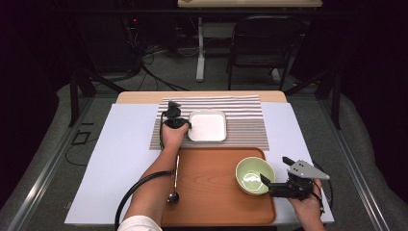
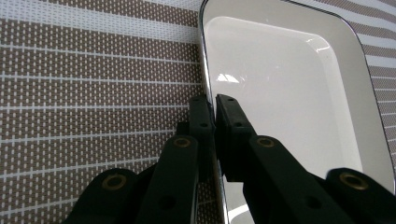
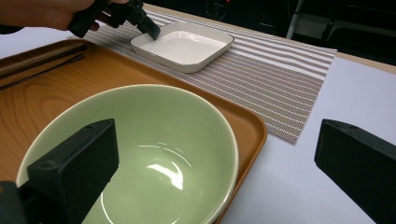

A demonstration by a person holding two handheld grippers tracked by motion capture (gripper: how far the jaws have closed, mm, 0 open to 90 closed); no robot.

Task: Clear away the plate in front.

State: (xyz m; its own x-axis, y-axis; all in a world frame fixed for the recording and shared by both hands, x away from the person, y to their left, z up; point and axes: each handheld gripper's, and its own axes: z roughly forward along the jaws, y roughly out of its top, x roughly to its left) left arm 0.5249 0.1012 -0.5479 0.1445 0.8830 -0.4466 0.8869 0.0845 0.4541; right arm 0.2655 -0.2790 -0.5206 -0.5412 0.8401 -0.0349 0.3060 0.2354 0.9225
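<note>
A white square dish (image 1: 208,126) (image 2: 289,93) (image 3: 184,46) lies on a striped placemat (image 1: 245,125) (image 2: 93,70). My left gripper (image 1: 186,124) (image 2: 214,100) is shut on the dish's left rim, one pad inside and one outside. A pale green bowl (image 1: 252,173) (image 3: 154,140) stands empty at the right end of a wooden tray (image 1: 211,202) (image 3: 42,93). My right gripper (image 1: 276,169) (image 3: 217,135) is open wide at the bowl's right side. One jaw hangs over the bowl's inside and the other is outside it, with the rim between them untouched.
A dark metal spoon (image 1: 174,185) lies on the tray's left edge beside the left forearm. The tray and placemat rest on a white sheet (image 1: 125,159) covering the table. A black chair (image 1: 262,43) and cables stand on the floor beyond the far edge.
</note>
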